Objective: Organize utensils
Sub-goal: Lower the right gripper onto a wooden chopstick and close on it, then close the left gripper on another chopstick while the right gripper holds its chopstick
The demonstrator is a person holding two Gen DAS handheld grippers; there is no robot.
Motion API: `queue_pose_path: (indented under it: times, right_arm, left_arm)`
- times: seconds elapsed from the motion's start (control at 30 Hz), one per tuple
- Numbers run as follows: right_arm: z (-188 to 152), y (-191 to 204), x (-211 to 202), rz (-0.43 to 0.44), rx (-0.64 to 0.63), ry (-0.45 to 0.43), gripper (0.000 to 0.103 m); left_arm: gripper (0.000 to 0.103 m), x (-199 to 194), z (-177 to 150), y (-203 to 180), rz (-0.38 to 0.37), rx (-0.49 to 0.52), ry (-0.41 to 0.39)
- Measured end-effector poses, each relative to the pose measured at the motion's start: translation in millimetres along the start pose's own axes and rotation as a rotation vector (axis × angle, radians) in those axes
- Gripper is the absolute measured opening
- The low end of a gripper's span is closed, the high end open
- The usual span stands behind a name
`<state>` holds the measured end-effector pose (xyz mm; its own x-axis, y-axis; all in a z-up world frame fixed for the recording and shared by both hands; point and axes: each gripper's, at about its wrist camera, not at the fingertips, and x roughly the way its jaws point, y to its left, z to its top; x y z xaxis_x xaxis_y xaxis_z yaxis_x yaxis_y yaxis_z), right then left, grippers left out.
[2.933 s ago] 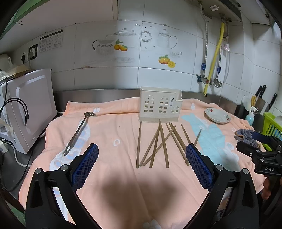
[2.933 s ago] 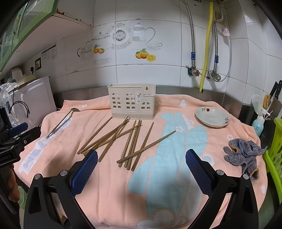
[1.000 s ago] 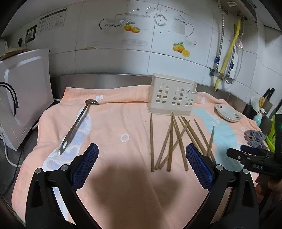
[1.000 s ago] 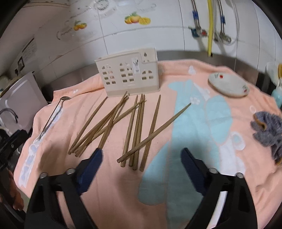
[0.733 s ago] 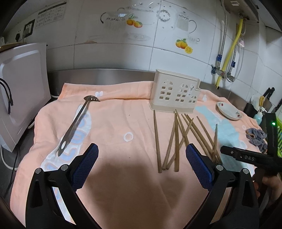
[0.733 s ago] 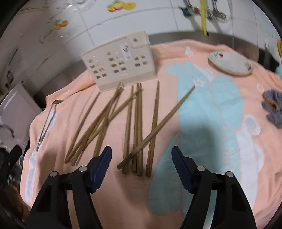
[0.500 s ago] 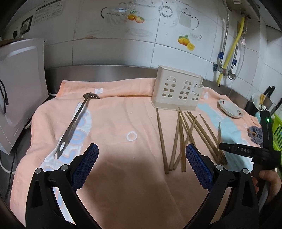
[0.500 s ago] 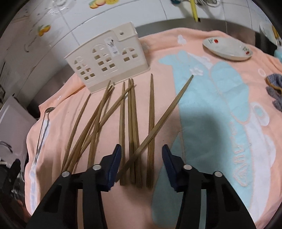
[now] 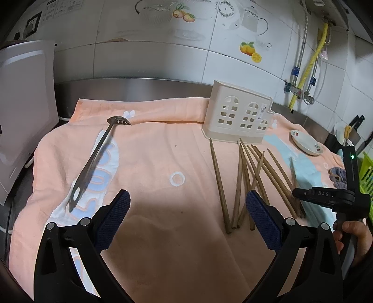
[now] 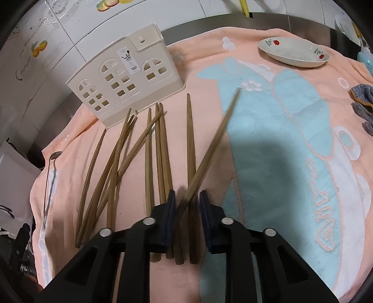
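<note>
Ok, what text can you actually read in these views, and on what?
"DAS": white letters on the right gripper, in the left wrist view.
Towel: large pink stitched letters, too distorted to read.
Holder: white sticker, print too small.
Wall notice, top left: blurred, unreadable.

the left wrist view looks forward and slightly down across the peach towel [image 9: 149, 163] from its near edge; the right wrist view tilts steeply down, close over the chopsticks [image 10: 160, 149]; both share the cream holder [image 9: 237, 116]
</note>
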<state>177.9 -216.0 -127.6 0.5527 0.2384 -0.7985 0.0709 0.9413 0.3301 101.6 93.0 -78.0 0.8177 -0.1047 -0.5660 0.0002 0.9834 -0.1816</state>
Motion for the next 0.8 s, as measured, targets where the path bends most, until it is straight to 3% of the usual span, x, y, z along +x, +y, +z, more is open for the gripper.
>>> queue_pose_path:
  times: [0.27, 0.47, 0.8]
  right_arm:
    - [-1.0, -4.6, -5.4, -0.011, -0.016, -0.008, 0.007]
    - [-2.9, -4.6, -8.5, -0.098, -0.102, -0.034, 0.007]
    - [-9.7, -2.5, -4.4, -0.136, -0.204, -0.036, 0.010]
  left_arm:
    - [0.098, 1.1, -0.8, 2.2, 0.006, -0.012, 0.008]
    - [0.098, 2.3, 0.0, -0.7, 0.001, -0.011, 0.012]
    - [0.098, 8.7, -2.1, -3.0, -0.032, -0.026, 0.046]
